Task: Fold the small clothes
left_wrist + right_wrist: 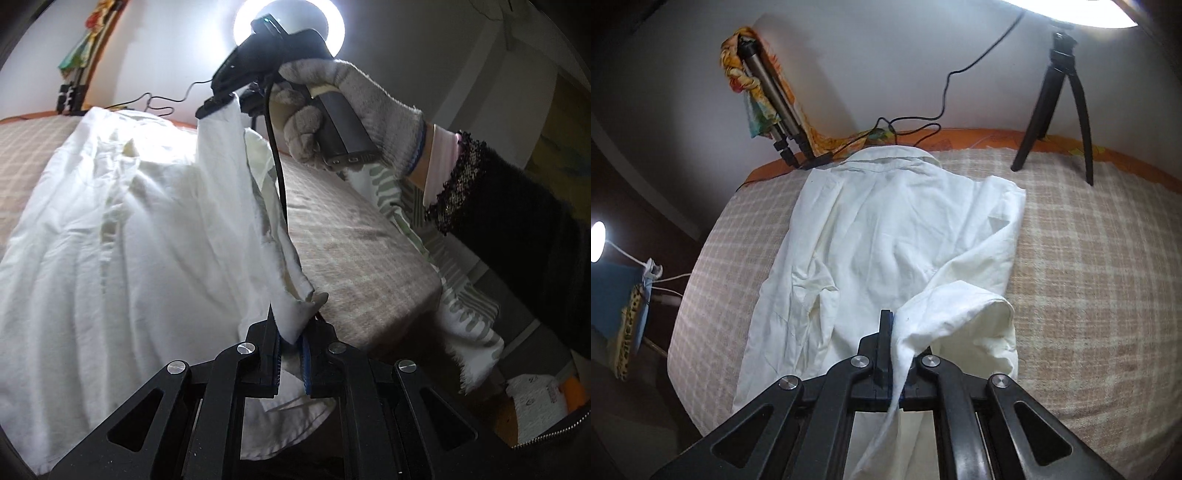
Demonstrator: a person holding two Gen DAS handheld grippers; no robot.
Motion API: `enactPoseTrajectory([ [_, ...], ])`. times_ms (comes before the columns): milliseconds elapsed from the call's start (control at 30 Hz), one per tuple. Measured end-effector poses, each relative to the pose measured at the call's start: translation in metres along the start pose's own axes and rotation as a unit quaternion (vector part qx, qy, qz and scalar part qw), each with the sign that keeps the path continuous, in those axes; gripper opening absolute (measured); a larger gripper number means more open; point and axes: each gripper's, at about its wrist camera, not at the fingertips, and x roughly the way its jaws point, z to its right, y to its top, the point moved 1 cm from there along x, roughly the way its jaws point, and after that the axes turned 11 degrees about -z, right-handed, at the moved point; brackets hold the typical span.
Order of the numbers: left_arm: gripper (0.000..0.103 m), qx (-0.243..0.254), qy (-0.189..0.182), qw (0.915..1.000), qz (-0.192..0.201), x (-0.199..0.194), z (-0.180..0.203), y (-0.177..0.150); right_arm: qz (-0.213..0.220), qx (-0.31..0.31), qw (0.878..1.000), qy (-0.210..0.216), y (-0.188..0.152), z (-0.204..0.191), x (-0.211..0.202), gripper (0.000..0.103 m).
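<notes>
White shirt [886, 229], thin creased woven cotton, lies flat, collar side down, on a beige-and-cream checked cloth [1089, 258] of coarse towel-like weave that covers the work surface. In the right wrist view the shirt's long axis runs from the collar [890, 157] at the far edge, near the wall, toward the camera; the left side is already folded in with a straight edge. Right gripper [892, 332]: black jaws with blue ribbed pads pressed together, pinching the cuff end of the short sleeve [960, 314], which rises off the body in a soft rounded hump. Left gripper [291, 354]: jaws nearly together, pinching a bunched corner of the shirt's fabric, which stretches taut as a narrow strip up to the right gripper [221, 105], seen there held in a grey knit-gloved hand [343, 107] with a black fuzzy sleeve. Behind the shirt stand a small black tripod [1060, 110] and a folded silver tripod [775, 107] against a patterned fabric; black cable [923, 125] loops along the orange edge. No containers identifiable.
</notes>
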Motion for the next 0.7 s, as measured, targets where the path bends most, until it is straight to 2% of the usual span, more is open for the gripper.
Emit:
enactPoseTrajectory([
  [200, 0.007, -0.019, 0.004, 0.9998, 0.006, -0.006, -0.006, -0.007, -0.031, -0.049, 0.997, -0.044, 0.012, -0.044, 0.024, 0.0],
  [267, 0.007, -0.029, 0.004, 0.9996, 0.004, -0.006, -0.012, -0.009, -0.044, -0.061, 0.996, -0.045, 0.013, -0.05, 0.026, 0.006],
  [300, 0.007, -0.031, 0.003, 0.9995, 0.004, -0.006, -0.013, -0.009, -0.045, -0.058, 0.997, -0.038, 0.014, -0.048, 0.021, 0.013],
  [333, 0.007, -0.034, 0.003, 0.9994, 0.005, -0.008, -0.016, -0.008, -0.036, -0.05, 0.998, -0.022, 0.014, -0.043, 0.013, 0.025],
  [367, 0.007, -0.034, 0.003, 0.9994, 0.006, -0.01, -0.017, -0.008, -0.027, -0.044, 0.999, -0.009, 0.013, -0.038, 0.004, 0.029],
  [467, 0.007, -0.028, -0.001, 0.9996, 0.005, -0.01, -0.016, -0.008, 0.002, -0.025, 1.0, 0.016, 0.005, -0.013, -0.024, 0.03],
  [500, 0.007, -0.024, -0.002, 0.9997, 0.004, -0.009, -0.015, -0.008, 0.011, -0.014, 1.0, 0.007, 0.003, -0.003, -0.031, 0.032],
  [567, 0.007, -0.02, -0.006, 0.9998, 0.0, -0.007, -0.014, -0.008, 0.019, 0.002, 1.0, -0.017, 0.0, 0.012, -0.037, 0.046],
  [600, 0.007, -0.017, -0.005, 0.9998, -0.002, -0.006, -0.012, -0.009, 0.021, 0.011, 0.999, -0.021, -0.002, 0.02, -0.04, 0.049],
  [700, 0.007, -0.017, -0.005, 0.9998, -0.004, -0.006, -0.014, -0.009, 0.025, 0.025, 0.999, -0.024, -0.009, 0.038, -0.044, 0.049],
])
